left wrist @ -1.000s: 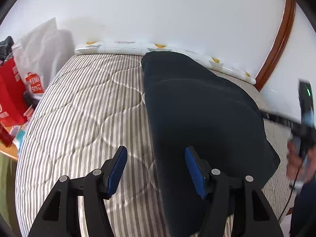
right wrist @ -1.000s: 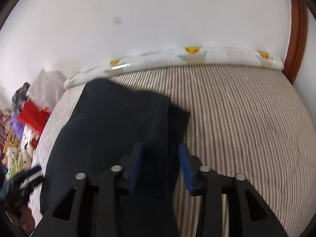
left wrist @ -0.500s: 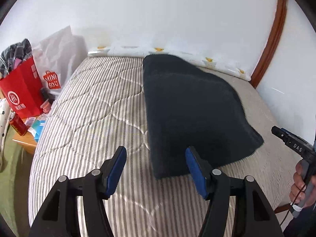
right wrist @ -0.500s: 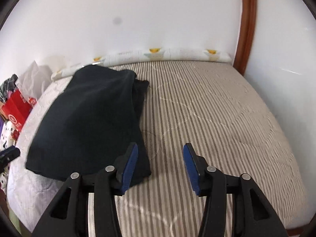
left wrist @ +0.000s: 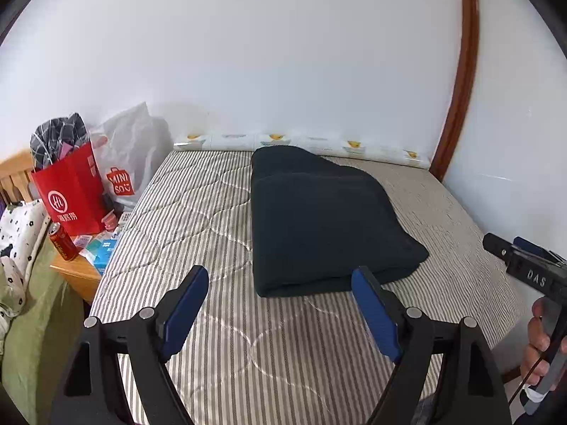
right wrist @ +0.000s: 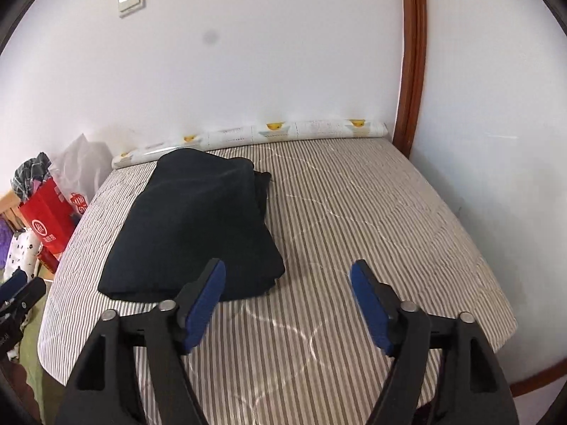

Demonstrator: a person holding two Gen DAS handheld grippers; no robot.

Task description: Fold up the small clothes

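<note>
A dark navy garment point(left wrist: 319, 219) lies folded into a neat rectangle on the striped mattress point(left wrist: 191, 219); it also shows in the right wrist view point(right wrist: 198, 226). My left gripper point(left wrist: 280, 308) is open and empty, held back from the garment's near edge. My right gripper point(right wrist: 288, 301) is open and empty, just right of the garment's near corner. The right gripper also shows at the right edge of the left wrist view point(left wrist: 524, 265). The left gripper's tip shows at the left edge of the right wrist view point(right wrist: 17, 290).
A patterned roll point(left wrist: 301, 141) lies along the wall at the mattress head. A red shopping bag point(left wrist: 71, 194), a white bag point(left wrist: 127, 163), a can point(left wrist: 63, 241) and small items crowd a wooden side table point(left wrist: 78, 272) on the left. A wall point(right wrist: 496, 141) bounds the right.
Both grippers have pulled back and up from the garment. The right gripper, closed over the fabric a second ago, has opened wide and let go. The garment now lies flat.
</note>
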